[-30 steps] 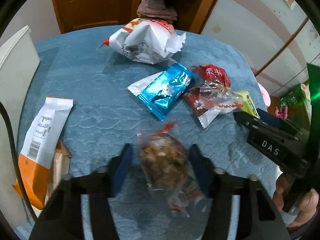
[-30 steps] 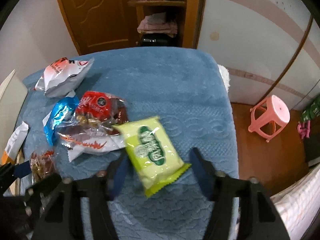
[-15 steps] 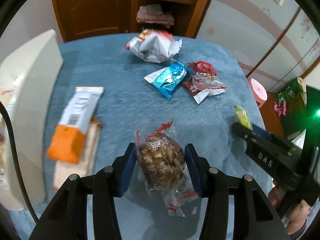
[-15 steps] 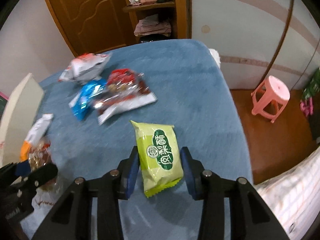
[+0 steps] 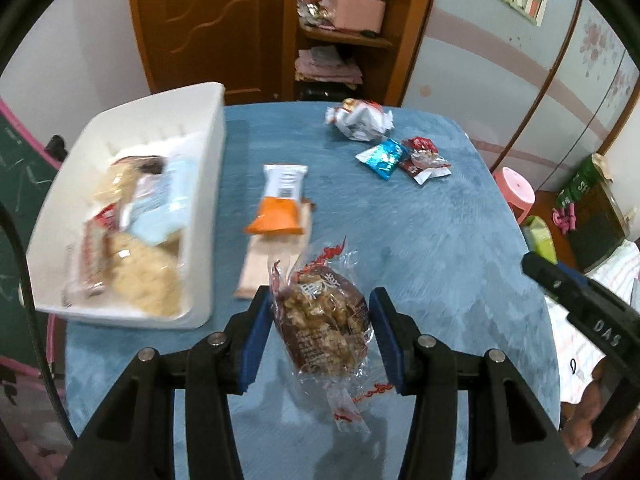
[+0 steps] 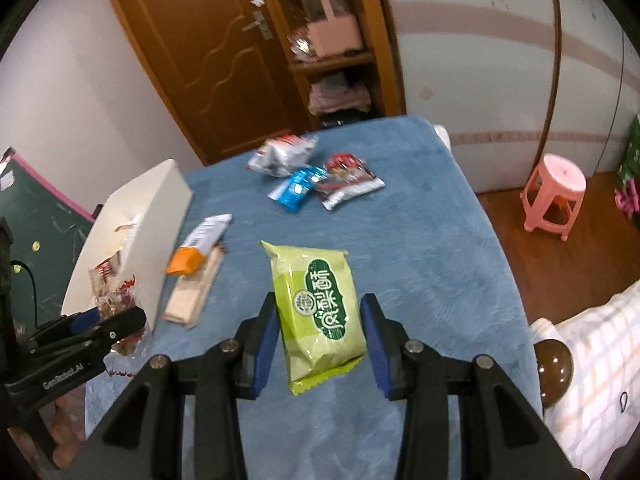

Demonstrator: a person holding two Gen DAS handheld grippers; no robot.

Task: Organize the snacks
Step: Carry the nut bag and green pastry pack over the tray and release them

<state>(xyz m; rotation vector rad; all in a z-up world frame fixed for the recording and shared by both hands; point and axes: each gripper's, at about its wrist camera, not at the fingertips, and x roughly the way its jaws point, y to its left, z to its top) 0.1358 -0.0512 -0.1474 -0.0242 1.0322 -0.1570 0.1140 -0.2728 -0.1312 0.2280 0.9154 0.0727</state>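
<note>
My left gripper (image 5: 320, 334) is shut on a clear-wrapped brown nut cake (image 5: 326, 320), held above the blue table. My right gripper (image 6: 320, 344) is shut on a light green snack pack (image 6: 318, 304), also lifted off the cloth. To the left stands a white bin (image 5: 208, 184) with several snacks inside; in the right wrist view the white bin (image 6: 152, 232) shows side-on. An orange-and-white bar (image 5: 282, 204) lies beside it on a tan pack (image 5: 270, 264). At the far side lie a white-red bag (image 5: 360, 120), a blue pack (image 5: 382, 158) and a red-clear pack (image 5: 426, 158).
The blue cloth-covered table (image 5: 420, 240) ends at a rounded edge on the right. A pink stool (image 6: 554, 192) stands on the wooden floor beyond it. A wooden door and a shelf unit (image 5: 340, 40) stand behind the table. A checked cloth (image 6: 592, 360) lies at the lower right.
Both grippers rose and pulled back from the table, each carrying its snack. The right jaws closed on the green pack. The white bin has come into view on the left.
</note>
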